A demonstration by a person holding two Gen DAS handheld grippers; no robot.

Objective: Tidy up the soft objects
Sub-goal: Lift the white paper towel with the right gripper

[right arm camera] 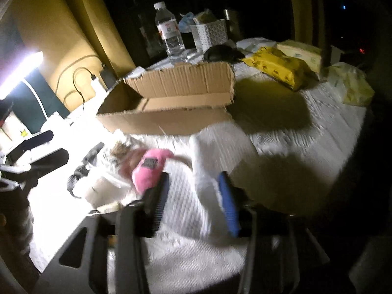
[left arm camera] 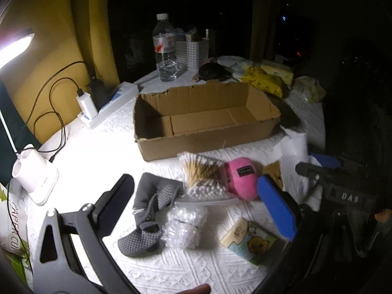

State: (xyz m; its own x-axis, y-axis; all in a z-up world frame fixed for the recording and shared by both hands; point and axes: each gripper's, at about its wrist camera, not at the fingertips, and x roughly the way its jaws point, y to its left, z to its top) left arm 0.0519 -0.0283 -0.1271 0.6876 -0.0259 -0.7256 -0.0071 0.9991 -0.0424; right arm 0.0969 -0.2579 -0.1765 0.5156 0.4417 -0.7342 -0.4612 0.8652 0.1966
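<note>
An open cardboard box [left arm camera: 203, 120] stands empty mid-table; it also shows in the right wrist view [right arm camera: 169, 103]. In front of it lie a grey knitted sock [left arm camera: 147, 210], a bubble-wrap roll [left arm camera: 183, 227], a bag of cotton swabs [left arm camera: 201, 174] and a pink soft pouch [left arm camera: 241, 177], which also shows in the right wrist view [right arm camera: 149, 169]. My left gripper [left arm camera: 193, 196] is open above the sock and bubble wrap. My right gripper [right arm camera: 193, 191] is open around a white folded paper towel [right arm camera: 186, 196], beside the pink pouch; whether the pads press the towel is blurred.
A water bottle [left arm camera: 165, 49] and a white basket [left arm camera: 192, 50] stand behind the box. A power strip [left arm camera: 110, 103] with cables and a white lamp base [left arm camera: 34, 174] are on the left. Yellow packets [left arm camera: 264, 80] lie at back right. A small picture card box [left arm camera: 250, 240] lies near the front.
</note>
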